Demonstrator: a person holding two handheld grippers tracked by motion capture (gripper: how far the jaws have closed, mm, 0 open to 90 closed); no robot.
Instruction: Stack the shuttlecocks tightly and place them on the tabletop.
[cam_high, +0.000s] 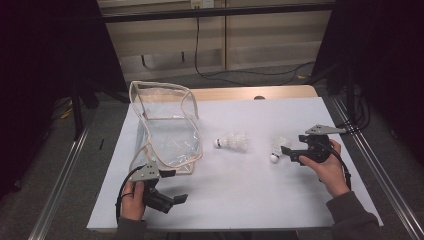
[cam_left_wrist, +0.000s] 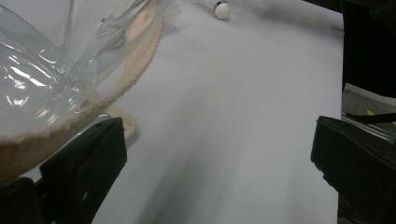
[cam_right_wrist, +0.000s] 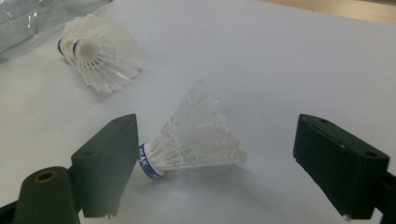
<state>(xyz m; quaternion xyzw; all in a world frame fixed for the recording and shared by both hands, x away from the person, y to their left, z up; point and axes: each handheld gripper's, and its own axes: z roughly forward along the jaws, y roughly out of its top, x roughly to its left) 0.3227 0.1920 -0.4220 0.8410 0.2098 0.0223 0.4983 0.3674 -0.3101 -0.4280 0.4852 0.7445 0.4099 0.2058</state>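
High view looks down over the table (cam_high: 260, 200); both tongs-mounted views skim it closely, sharing its white surface.

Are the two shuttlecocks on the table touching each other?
Apart. The high view shows bare white table between the shuttlecock near the bag and the one by the right gripper; the right gripper view shows the same gap.

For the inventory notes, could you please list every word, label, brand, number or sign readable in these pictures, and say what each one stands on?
Nothing can be read in full.
Blue band at the cork end of the near shuttlecock, between the open right tongs: white lettering, too blurred and too far hidden to quote.
Far shuttlecocks: blue bands, no legible text.
Clear bag, white table cover and left tongs: no writing seen.
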